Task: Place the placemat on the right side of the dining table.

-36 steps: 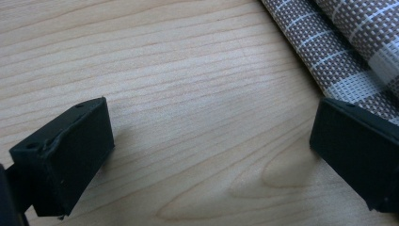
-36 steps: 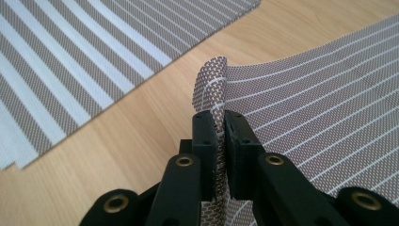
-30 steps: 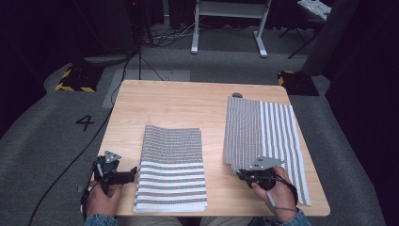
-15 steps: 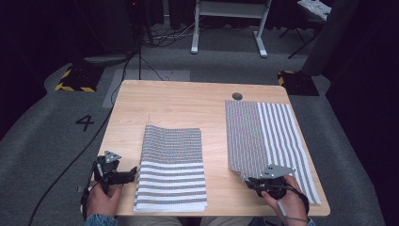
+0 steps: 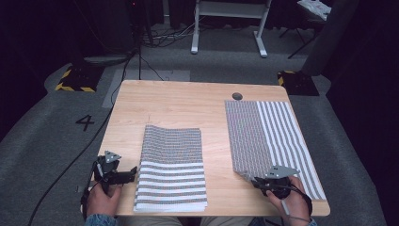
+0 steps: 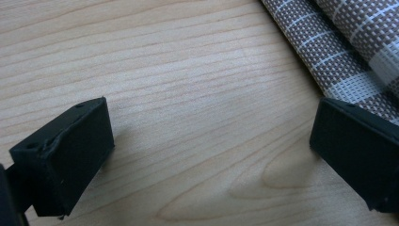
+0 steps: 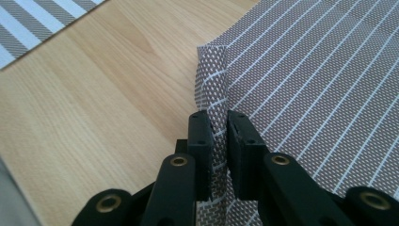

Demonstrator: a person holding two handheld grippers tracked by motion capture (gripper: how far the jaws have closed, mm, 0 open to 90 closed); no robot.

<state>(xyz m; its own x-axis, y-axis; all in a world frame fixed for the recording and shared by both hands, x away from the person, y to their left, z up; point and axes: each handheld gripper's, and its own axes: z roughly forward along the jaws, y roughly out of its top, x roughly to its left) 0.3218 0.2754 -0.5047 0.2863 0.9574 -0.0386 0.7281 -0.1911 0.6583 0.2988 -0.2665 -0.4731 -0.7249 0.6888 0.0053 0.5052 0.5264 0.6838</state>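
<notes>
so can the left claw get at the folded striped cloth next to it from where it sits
Probably yes: the left claw stands open on bare table right beside the folded striped cloth, with nothing between them.

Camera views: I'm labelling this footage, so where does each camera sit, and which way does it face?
High view: above the person's side, looking forward and down on the table; both hands show.
Left gripper view: rides the left hand-held gripper, facing bare wood between open jaws, the folded mat at the edge.
Right gripper view: rides the right hand-held gripper, jaws shut on the striped mat.
Shared: both mats also show in the high view.
</notes>
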